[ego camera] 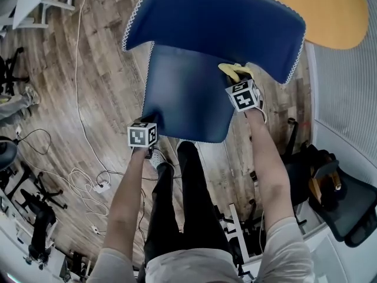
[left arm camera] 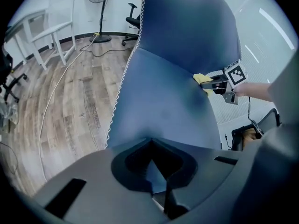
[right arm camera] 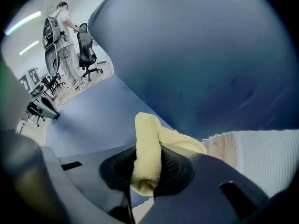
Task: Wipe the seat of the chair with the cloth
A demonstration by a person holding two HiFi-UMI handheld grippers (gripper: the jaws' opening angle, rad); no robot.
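Note:
A blue chair stands below me, its seat (ego camera: 185,93) under a blue backrest (ego camera: 218,22) edged with white trim. A rolled yellow cloth (ego camera: 234,71) is held in my right gripper (ego camera: 241,78), which is shut on it at the seat's back right, where the seat meets the backrest. In the right gripper view the cloth (right arm camera: 147,148) sticks out between the jaws of the right gripper (right arm camera: 145,185), over the seat (right arm camera: 88,120). My left gripper (ego camera: 144,122) sits at the seat's front left corner. Its jaws look shut (left arm camera: 159,190), with the seat (left arm camera: 163,106) just ahead. The left gripper view also shows the cloth (left arm camera: 202,80).
White cables (ego camera: 88,181) and a power strip (ego camera: 101,187) lie on the wooden floor at left. A black office chair (ego camera: 347,205) stands at right, an orange tabletop (ego camera: 336,10) behind the blue chair. A white frame (left arm camera: 51,31) and a fan (left arm camera: 103,13) stand farther off. A person (right arm camera: 63,31) stands in the distance.

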